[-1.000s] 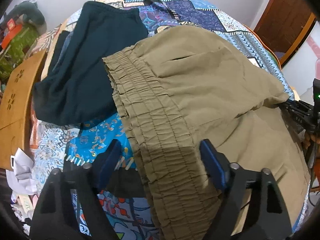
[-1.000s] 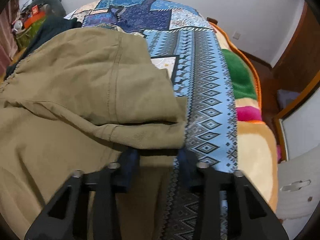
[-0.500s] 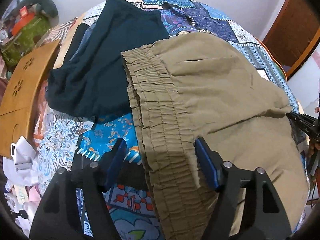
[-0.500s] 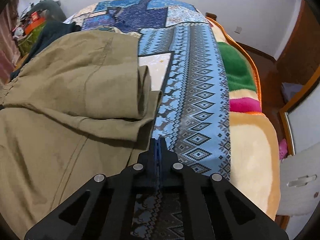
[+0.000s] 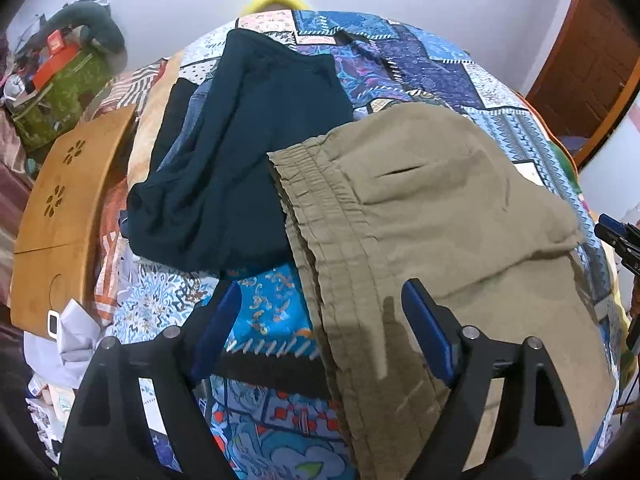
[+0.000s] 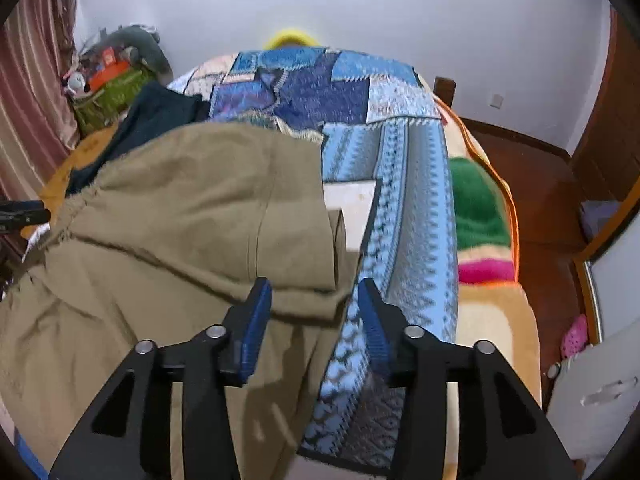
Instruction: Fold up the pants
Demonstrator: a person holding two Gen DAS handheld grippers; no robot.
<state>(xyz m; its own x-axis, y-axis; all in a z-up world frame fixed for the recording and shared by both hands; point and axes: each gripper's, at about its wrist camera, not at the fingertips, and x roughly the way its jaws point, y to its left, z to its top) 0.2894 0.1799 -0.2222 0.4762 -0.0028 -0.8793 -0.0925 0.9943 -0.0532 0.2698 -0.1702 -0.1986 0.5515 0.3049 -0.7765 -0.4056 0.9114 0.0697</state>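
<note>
While the left hand-held gripper is held with jaws spread wide, having just opened further and gripping nothing, the elastic waistband edge of the olive pants is seen below them on the patchwork bed, overlapping a dark garment. From the right wrist, the right hand-held gripper is seen with jaws just parted and empty over the folded hem edge, bare quilt lying open beside it.

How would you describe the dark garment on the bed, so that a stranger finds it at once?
Start from the bed with the blue patchwork cover. On it lie the olive pants with a gathered elastic waistband; the dark teal garment lies just beyond that waistband, toward the wooden board. It is the only plain, very dark cloth there, unlike the olive pants and the patterned cover.
</note>
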